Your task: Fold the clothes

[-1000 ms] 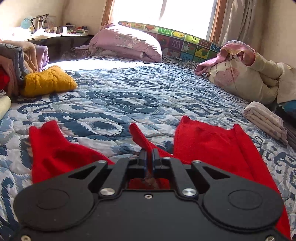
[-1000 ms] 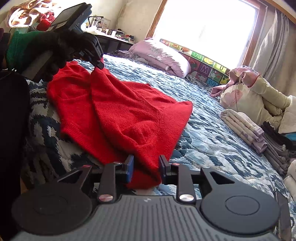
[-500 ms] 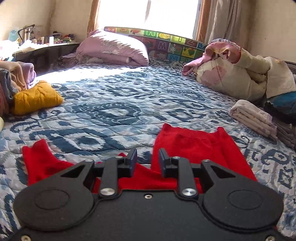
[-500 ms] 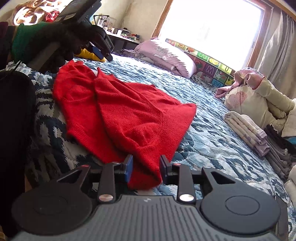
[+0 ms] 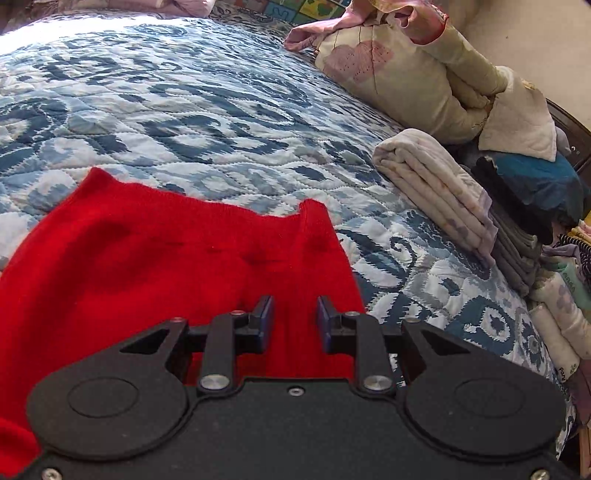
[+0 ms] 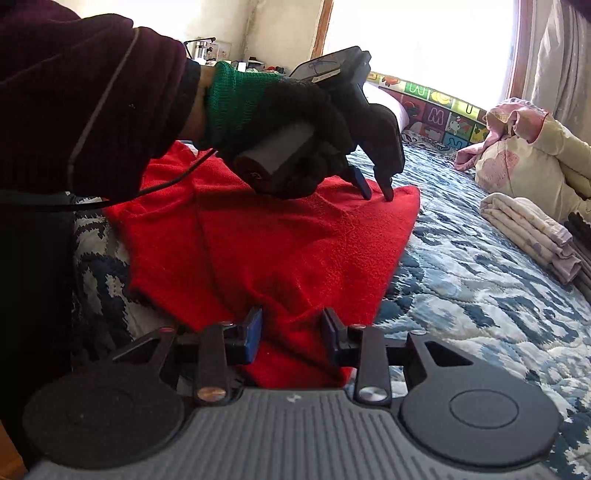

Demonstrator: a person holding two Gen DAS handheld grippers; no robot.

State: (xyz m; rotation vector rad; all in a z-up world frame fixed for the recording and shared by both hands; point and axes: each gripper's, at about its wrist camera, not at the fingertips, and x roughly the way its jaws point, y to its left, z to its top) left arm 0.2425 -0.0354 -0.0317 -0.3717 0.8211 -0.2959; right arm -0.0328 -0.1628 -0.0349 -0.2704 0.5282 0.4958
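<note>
Left gripper point(image 5: 291, 319) apart, right gripper point(image 6: 291, 332) apart | red knitted garment point(image 6: 280, 240) beneath both | left nearer far corner

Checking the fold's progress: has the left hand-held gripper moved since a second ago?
Yes. The left hand-held gripper, open, has swung right and forward across the red sweater, from its left edge toward the corner nearer the folded pale blanket.

A blue-and-white patterned quilt point(image 5: 229, 122) covers the bed. Bright daylight pours through a wood-framed window point(image 6: 421, 40), with a pale curtain point(image 6: 561, 62) hanging at its right. Under the window an alphabet play mat point(image 6: 436, 107) leans against the wall. A cluttered desk point(image 6: 236, 64) stands by the cream wall point(image 6: 280, 33).
</note>
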